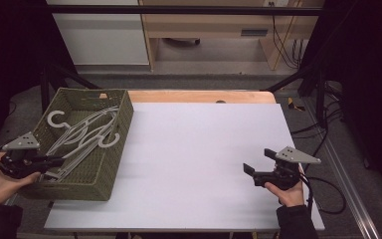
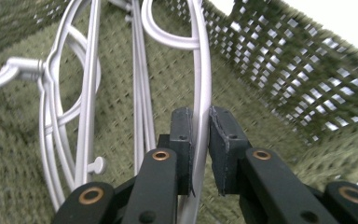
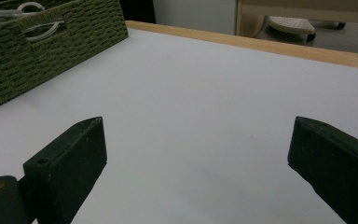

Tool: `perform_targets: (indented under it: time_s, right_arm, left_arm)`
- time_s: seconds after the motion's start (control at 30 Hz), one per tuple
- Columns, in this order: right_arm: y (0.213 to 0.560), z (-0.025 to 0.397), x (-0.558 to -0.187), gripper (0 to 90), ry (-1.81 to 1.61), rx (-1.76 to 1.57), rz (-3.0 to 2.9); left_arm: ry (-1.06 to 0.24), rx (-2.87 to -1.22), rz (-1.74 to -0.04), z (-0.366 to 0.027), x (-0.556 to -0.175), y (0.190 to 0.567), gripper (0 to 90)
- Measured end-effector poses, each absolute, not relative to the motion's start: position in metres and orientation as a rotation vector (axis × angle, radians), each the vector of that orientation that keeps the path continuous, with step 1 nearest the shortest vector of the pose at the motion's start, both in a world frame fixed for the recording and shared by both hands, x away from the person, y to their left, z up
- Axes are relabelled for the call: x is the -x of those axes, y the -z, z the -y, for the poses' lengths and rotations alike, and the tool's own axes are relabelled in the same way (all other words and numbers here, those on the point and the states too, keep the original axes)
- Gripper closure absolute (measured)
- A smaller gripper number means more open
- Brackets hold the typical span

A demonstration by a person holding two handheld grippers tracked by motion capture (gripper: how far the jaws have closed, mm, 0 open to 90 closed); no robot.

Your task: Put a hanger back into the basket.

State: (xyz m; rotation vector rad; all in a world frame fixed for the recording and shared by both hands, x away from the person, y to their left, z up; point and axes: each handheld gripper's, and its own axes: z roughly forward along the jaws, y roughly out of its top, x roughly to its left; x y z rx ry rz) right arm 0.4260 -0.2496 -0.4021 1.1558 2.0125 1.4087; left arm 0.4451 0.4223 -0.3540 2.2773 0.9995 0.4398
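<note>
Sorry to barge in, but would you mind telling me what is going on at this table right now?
A person is working with a handheld gripper in each hand. The left gripper reaches into the green woven basket at the table's left edge, its jaws closed around the arm of one of the grey plastic hangers lying inside. The hanger has not been lifted out. The right gripper is held over the bare white tabletop on the right, jaws wide open and holding nothing.
</note>
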Motion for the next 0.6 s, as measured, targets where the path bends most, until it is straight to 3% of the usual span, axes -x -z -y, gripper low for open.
perform_targets:
  time_s: [0.5, 0.6]
  right_arm:
    - [0.402, 0.250, -0.426, 4.7, -1.409, -1.155, -2.013]
    - [0.402, 0.250, -0.426, 4.7, -1.408, -1.150, -2.016]
  left_arm:
    - [-0.365, -2.448, -1.134, -0.405, -0.459, 0.376, 79.0]
    - [-0.401, -2.437, -1.150, -0.402, -0.460, 0.376, 77.5]
